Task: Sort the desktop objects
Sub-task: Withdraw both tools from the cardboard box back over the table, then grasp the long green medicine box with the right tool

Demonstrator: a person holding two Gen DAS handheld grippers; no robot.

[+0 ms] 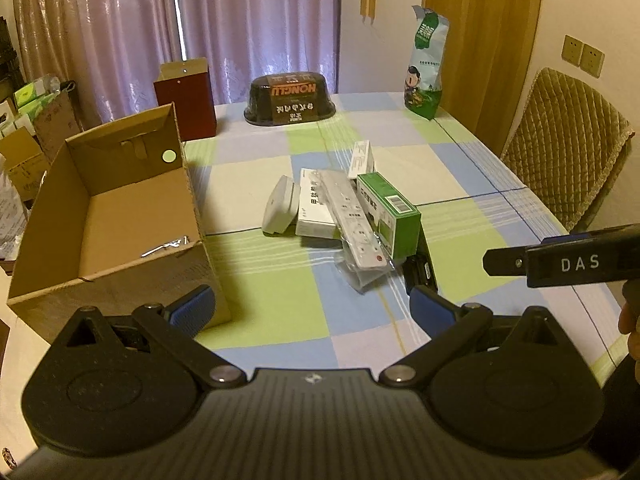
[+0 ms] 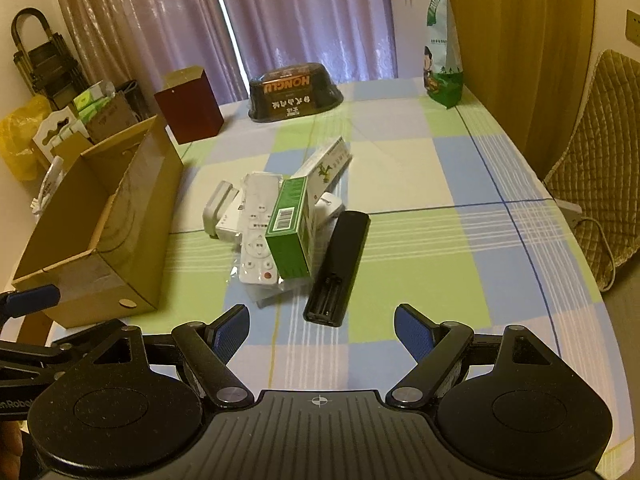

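Both grippers, left [image 1: 310, 308] and right [image 2: 320, 330], gape empty. Black remote [image 2: 338, 266] at 12 o'clock: rigid, probably light; pinch across its narrow sides.

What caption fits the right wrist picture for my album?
Open right gripper faces a pile: black remote, green box, white remote, beside a cardboard box.

A: Lighting was dim, warm yellow cast. Daylight leaked through a gap in the curtains [image 1: 182, 12].
B: Shadows?
A: Soft, beside the cardboard box [image 1: 108, 216]. Fisheye bent the edges, corners vignetted black. Slightly soft and grainy throughout.
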